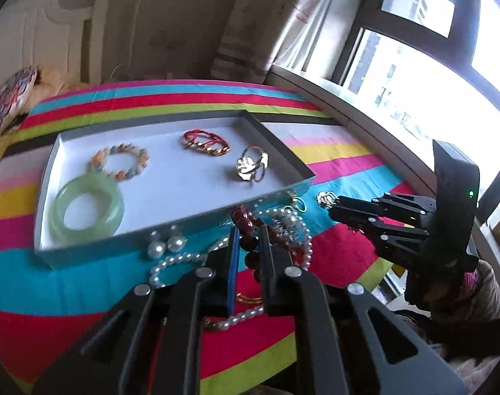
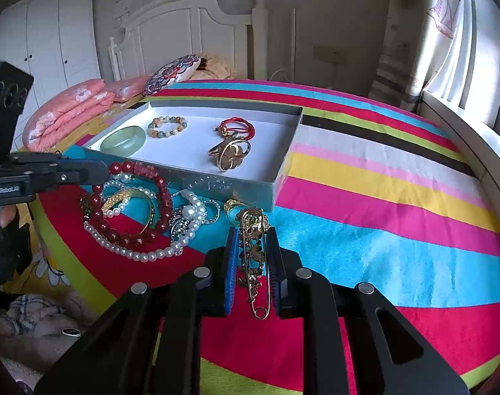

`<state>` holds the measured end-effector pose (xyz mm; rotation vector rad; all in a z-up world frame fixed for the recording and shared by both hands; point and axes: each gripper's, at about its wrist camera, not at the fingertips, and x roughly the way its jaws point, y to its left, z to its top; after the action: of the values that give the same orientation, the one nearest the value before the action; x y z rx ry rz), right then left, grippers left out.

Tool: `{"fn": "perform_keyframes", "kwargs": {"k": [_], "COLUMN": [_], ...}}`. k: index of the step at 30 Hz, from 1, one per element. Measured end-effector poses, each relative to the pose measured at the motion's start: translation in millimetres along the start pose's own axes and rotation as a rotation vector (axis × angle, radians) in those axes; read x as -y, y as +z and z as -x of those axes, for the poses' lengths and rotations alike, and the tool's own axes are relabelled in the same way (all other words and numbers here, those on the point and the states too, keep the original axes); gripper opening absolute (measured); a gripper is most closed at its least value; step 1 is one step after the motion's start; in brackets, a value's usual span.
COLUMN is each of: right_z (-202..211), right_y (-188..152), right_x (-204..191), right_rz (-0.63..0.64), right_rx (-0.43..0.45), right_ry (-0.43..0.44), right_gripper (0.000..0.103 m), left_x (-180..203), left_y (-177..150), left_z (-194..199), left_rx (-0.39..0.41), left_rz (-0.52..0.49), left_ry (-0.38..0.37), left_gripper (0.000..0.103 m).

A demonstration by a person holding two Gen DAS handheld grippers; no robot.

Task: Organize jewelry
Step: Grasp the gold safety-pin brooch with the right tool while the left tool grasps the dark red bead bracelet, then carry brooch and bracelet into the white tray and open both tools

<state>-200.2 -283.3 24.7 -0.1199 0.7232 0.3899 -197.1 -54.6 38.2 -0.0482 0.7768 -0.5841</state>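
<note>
Brooch pin sits between your right gripper (image 2: 252, 256) fingers, long axis along them.
R fingers narrow, bracketing gold brooch pin (image 2: 254, 260), maybe just touching, not clearly clamped. L gripper (image 1: 250, 250) narrow over red bead bracelet (image 1: 250, 227), grip unclear. Tray (image 2: 284, 151) lies just beyond, on striped bed (image 2: 381, 197); window to the right.

Left gripper (image 1: 250, 233), right gripper (image 2: 252, 233): black linkage arms, silver pivot screws, blue-padded fingers (image 2: 230, 263).

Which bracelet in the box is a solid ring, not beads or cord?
The green jade bangle, at the box's left end. The one beside it is beaded; the red one is cord.
</note>
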Motion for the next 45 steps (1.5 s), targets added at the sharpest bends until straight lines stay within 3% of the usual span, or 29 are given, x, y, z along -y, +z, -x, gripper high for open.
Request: {"fn": "perform_keyframes", "kwargs": {"k": [5, 14, 21, 28, 35, 45], "right_z": [3.1, 12.7, 15.4, 12.4, -0.6, -51.7], "right_y": [0.9, 4.7, 11.4, 19.4, 39.0, 76.8], "right_x": [1.4, 4.7, -0.2, -11.8, -27.7, -56.4], "right_rz": [-0.008, -0.016, 0.012, 0.061, 0.120, 0.179], "right_rx": [0.013, 0.055, 0.068, 0.070, 0.069, 0.004], "right_ry": [-0.003, -0.011, -0.013, -0.005, 0.013, 0.080], "right_gripper": [0.018, 0.018, 0.018, 0.018, 0.018, 0.018], "left_x": [4.9, 33.4, 51.4, 48.3, 37.6, 5.4], "left_y": [5.5, 17.9, 41.3, 67.7, 95.6, 122.9], "left_z": [-3.8, 15.0, 24.8, 37.7, 28.5, -17.0], "left_rx": [0.007, 0.103, 0.151, 0.193, 0.186, 0.120], "left_rz": [-0.018, -0.124, -0.211, -0.232, -0.247, -0.253], "left_ry": [0.010, 0.026, 0.051, 0.092, 0.148, 0.238], "left_gripper": [0.011, 0.010, 0.010, 0.011, 0.011, 0.011]}}
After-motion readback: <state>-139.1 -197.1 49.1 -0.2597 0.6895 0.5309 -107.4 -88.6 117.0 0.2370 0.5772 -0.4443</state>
